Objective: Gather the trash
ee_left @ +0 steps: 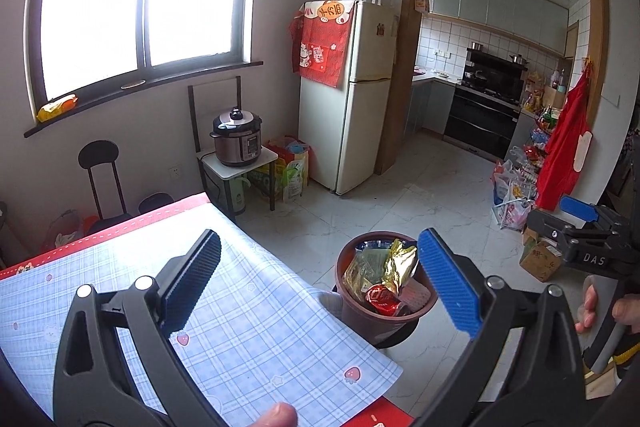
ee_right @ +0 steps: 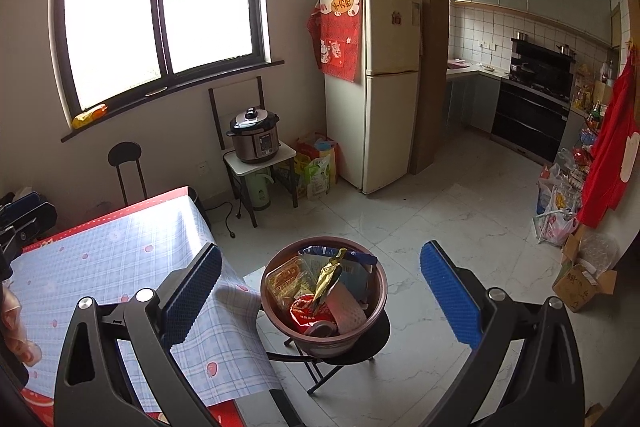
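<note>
A brown round bin (ee_left: 352, 311) (ee_right: 376, 301) stands on a black stool (ee_right: 378, 341) beside the table's corner. It holds several wrappers: a gold foil one (ee_left: 400, 263) (ee_right: 328, 277), a red packet (ee_left: 382, 299) (ee_right: 308, 309) and a blue bag (ee_right: 352, 259). My left gripper (ee_left: 320, 287) is open and empty above the table's corner, the bin between its fingers in view. My right gripper (ee_right: 320, 287) is open and empty above the bin; it also shows at the right edge of the left wrist view (ee_left: 576, 227).
The table (ee_left: 240, 339) (ee_right: 100, 259) has a blue checked cloth with a red border. A pressure cooker (ee_right: 256, 137) sits on a small stand by the wall. A fridge (ee_right: 380, 87), bags (ee_right: 560, 207) and cardboard boxes (ee_right: 580, 279) stand around the tiled floor.
</note>
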`<action>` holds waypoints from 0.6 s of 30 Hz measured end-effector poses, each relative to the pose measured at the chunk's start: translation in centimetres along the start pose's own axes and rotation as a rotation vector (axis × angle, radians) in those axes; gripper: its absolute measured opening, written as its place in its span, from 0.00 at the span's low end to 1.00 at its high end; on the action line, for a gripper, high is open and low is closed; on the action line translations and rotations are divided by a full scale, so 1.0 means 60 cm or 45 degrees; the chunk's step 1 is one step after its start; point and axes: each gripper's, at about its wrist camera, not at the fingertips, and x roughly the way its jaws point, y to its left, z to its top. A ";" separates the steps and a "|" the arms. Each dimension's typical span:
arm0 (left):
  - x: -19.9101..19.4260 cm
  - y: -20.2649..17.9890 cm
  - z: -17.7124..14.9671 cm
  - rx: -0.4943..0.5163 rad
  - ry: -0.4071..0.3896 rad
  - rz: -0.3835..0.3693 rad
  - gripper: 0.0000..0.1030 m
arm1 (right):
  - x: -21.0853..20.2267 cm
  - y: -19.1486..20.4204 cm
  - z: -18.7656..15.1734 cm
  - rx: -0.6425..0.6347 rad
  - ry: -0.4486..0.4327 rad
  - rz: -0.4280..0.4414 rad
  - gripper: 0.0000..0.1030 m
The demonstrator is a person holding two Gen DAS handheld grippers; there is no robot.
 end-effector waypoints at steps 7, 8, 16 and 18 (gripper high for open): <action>-0.018 0.020 -0.012 0.002 0.013 0.013 0.94 | -0.020 0.017 -0.012 0.017 -0.003 -0.021 0.95; -0.018 0.020 -0.012 0.002 0.013 0.011 0.94 | -0.022 0.020 -0.014 0.017 -0.004 -0.023 0.95; -0.042 0.036 -0.021 -0.001 0.005 0.008 0.94 | -0.045 0.041 -0.018 0.012 -0.025 -0.031 0.95; -0.048 0.038 -0.022 -0.003 0.000 0.006 0.94 | -0.050 0.043 -0.017 0.010 -0.029 -0.034 0.95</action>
